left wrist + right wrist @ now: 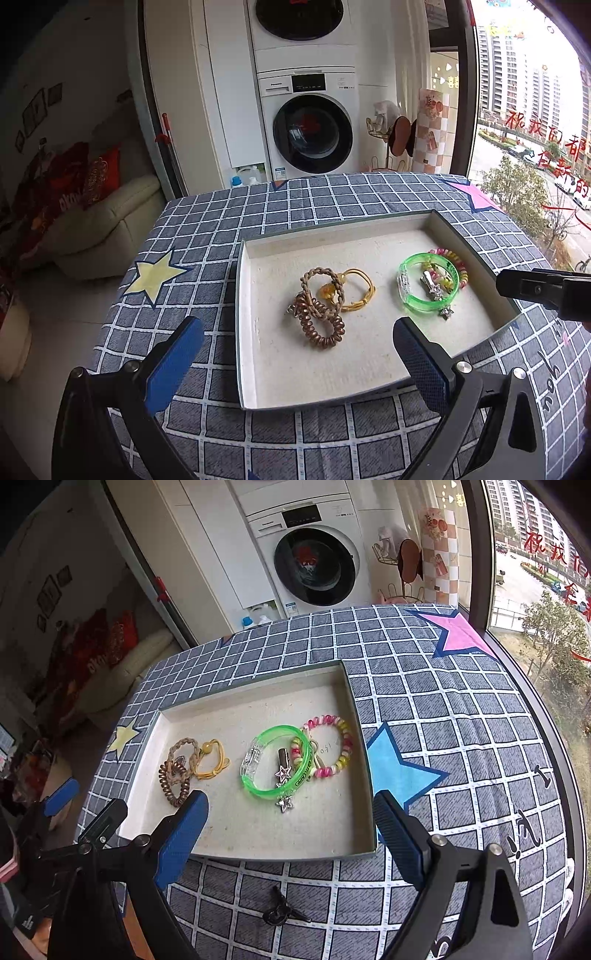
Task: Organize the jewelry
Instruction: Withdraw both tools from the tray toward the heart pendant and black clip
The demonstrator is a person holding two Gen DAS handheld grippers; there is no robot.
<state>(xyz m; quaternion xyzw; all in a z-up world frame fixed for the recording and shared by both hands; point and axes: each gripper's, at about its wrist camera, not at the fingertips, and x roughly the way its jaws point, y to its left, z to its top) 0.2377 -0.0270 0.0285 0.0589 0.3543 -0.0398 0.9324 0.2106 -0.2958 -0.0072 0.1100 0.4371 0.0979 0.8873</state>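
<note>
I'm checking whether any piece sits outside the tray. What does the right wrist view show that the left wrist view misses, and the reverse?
Only the right wrist view: a small dark item on the cloth in front of the tray, a blue star, and the whole pink-and-yellow bead bracelet.

Only the left wrist view: the upper washing machine.

Both: the tray, green bangle, star clip, brown coil tie, yellow tie, and an open, empty claw each, left claw and right claw.

Tray (177,716) on table (443,701), hair ties (184,764) left inside, bangle (275,762) right, washer (314,554) behind
</note>
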